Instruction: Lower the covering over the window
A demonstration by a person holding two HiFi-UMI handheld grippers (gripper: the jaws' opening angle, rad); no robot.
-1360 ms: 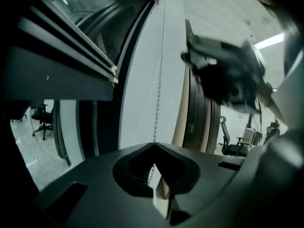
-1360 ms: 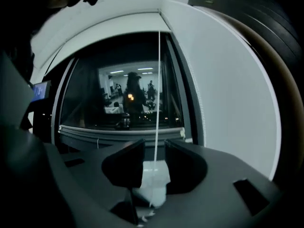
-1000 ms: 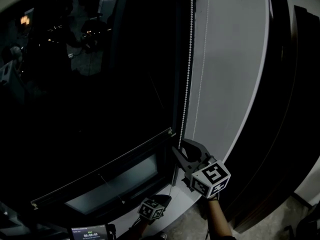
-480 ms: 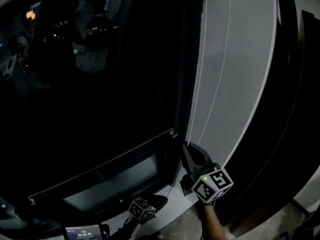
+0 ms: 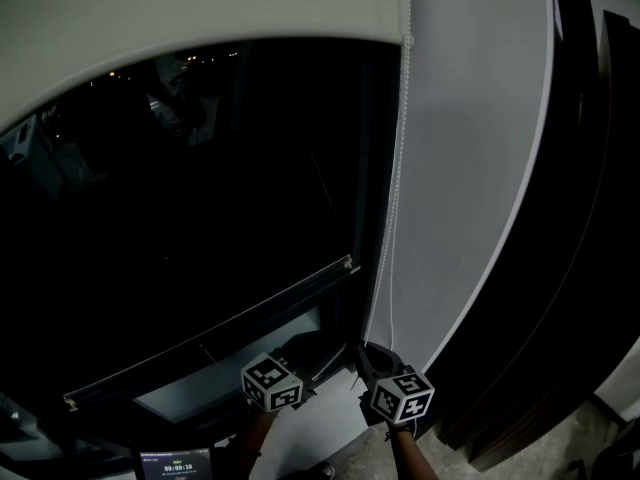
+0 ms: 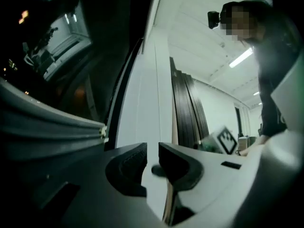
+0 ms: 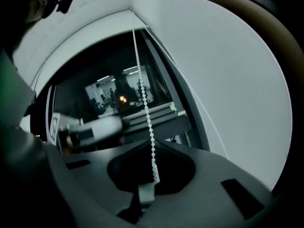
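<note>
A pale roller blind (image 5: pixel 200 28) hangs over the top part of the dark window (image 5: pixel 200 218). Its white bead chain (image 5: pixel 397 168) runs down the window's right edge to my right gripper (image 5: pixel 368 353), which is shut on it low by the sill. In the right gripper view the chain (image 7: pixel 146 113) drops straight into the closed jaws of the right gripper (image 7: pixel 152 146). My left gripper (image 5: pixel 295 356) is level with the right one, just to its left. Its jaws (image 6: pixel 152 151) stand slightly apart with nothing between them.
A white wall strip (image 5: pixel 470 168) lies right of the chain, and dark vertical panels (image 5: pixel 590 218) stand beyond it. A metal frame bar (image 5: pixel 250 308) crosses the lower window above the sill. A small device with a lit screen (image 5: pixel 178 463) sits at the bottom edge.
The right gripper's jaws shut on the chain and moved down with it. The blind came down from the top edge over the upper window. The left gripper rose beside the right one.
</note>
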